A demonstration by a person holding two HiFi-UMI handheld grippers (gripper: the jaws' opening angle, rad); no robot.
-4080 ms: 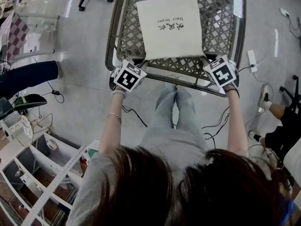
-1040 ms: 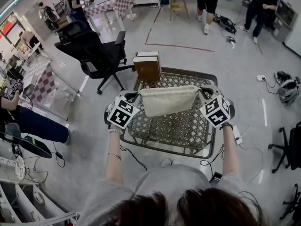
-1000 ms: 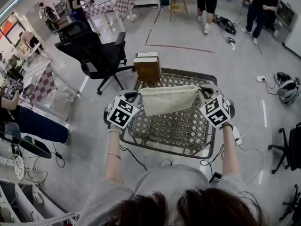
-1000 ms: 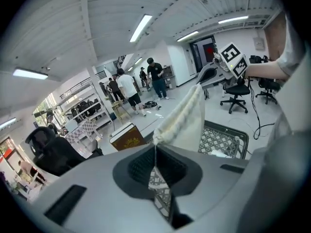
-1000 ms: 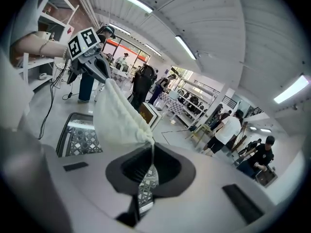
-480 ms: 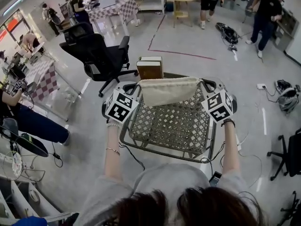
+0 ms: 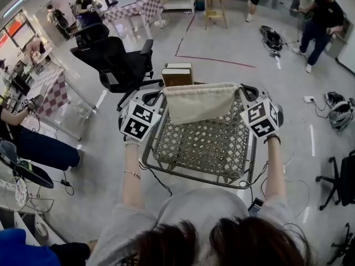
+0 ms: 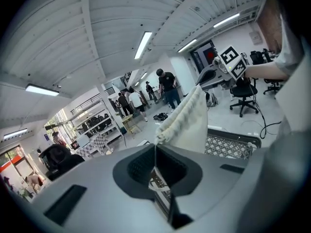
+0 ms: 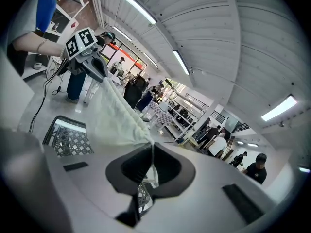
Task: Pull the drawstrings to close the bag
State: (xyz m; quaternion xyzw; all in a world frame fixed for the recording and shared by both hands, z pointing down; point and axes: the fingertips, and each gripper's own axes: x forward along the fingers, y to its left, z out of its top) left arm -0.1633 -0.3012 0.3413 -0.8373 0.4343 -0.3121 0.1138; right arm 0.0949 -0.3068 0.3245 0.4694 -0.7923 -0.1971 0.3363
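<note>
A cream drawstring bag hangs stretched between my two grippers above a metal lattice table. My left gripper is shut on the drawstring at the bag's left top corner. My right gripper is shut on the drawstring at the right top corner. In the left gripper view the thin drawstring runs from the gathered bag into the shut left gripper. In the right gripper view the drawstring likewise leads from the bag into the shut right gripper. The bag's top edge looks gathered.
A brown box stands at the table's far edge. A black office chair is behind it on the left. Cables lie on the floor. A person stands at the back right, and a seated person's legs are at the left.
Four seconds ago the bag lay flat on the table. Over the last second both grippers have carried it a little higher and farther from me, still stretched between them.
</note>
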